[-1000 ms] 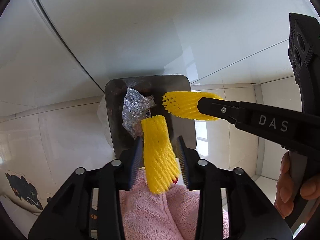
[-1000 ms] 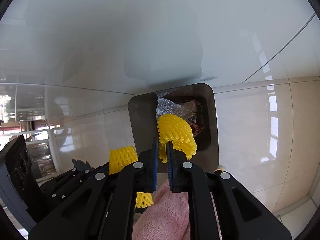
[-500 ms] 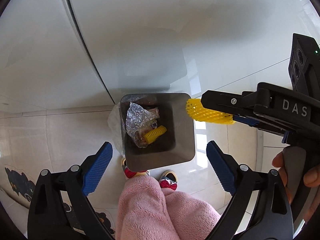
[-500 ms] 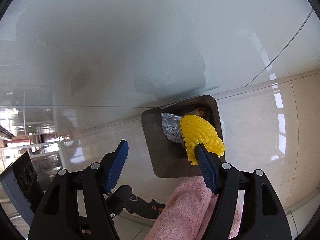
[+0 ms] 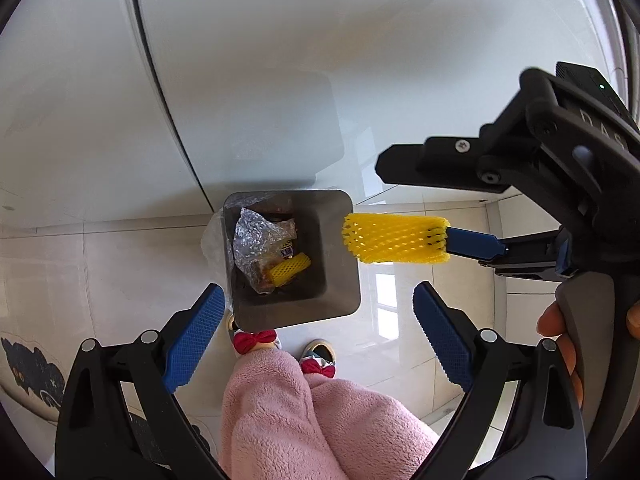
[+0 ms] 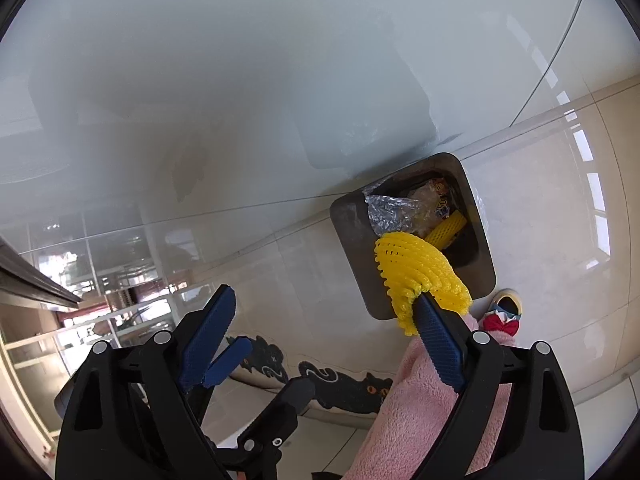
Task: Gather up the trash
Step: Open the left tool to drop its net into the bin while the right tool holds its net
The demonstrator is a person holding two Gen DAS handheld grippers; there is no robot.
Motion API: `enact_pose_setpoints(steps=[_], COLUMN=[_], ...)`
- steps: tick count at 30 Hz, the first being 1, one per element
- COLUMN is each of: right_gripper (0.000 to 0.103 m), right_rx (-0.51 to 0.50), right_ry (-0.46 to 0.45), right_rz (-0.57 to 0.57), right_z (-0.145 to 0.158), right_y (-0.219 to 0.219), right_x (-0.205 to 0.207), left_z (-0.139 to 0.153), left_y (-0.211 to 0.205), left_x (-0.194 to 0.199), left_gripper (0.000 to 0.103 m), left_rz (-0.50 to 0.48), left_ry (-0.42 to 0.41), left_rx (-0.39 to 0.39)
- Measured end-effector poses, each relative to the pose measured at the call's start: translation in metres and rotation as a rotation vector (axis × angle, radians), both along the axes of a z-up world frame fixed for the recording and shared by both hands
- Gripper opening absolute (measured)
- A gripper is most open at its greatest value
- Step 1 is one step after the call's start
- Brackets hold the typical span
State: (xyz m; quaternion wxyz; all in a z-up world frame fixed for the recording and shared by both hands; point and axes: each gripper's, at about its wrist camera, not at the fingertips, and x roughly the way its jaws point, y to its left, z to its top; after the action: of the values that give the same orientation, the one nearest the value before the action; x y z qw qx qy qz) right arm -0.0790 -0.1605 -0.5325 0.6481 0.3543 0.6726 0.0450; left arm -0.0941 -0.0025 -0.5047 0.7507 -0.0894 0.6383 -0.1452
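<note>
A square metal trash bin stands on the floor against a white wall; it also shows in the right wrist view. Inside lie crinkled clear plastic, wrappers and a yellow foam net, also seen in the right wrist view. My left gripper is open and empty above the bin. My right gripper is open, with a second yellow foam net stuck over its right finger. In the left wrist view that net hangs on the blue finger beside the bin's right rim.
Pink fleece legs and slippers with red bows are just below the bin. Glossy floor tiles surround it. A black cat-pattern mat lies on the floor to the left.
My left gripper opened and dropped its yellow net into the bin. My right gripper opened too, but its net stays hooked on one finger. Both grippers rose away from the bin.
</note>
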Motion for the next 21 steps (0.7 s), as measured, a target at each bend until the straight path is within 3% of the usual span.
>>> enact_pose_setpoints(steps=[3,16,21], right_gripper=[0.100,0.100,0.100], right_rx=[0.069,0.251,0.266], right_ry=[-0.003,-0.005,-0.007], right_rz=[-0.046,-0.125,-0.099], right_z=[0.013,0.053,0.060], right_y=[0.001,0.003,0.007], right_x=[-0.003,-0.019,-0.019], left_z=[0.013,0.042,0.046], left_y=[-0.004,-0.004,-0.011], left_x=[-0.005,-0.013,-0.008], left_gripper=[0.090,0.089,0.089], left_rz=[-0.022,-0.098,-0.132], left_ry=[-0.024,-0.055,-0.066], left_rx=[-0.042,-0.190,-0.181])
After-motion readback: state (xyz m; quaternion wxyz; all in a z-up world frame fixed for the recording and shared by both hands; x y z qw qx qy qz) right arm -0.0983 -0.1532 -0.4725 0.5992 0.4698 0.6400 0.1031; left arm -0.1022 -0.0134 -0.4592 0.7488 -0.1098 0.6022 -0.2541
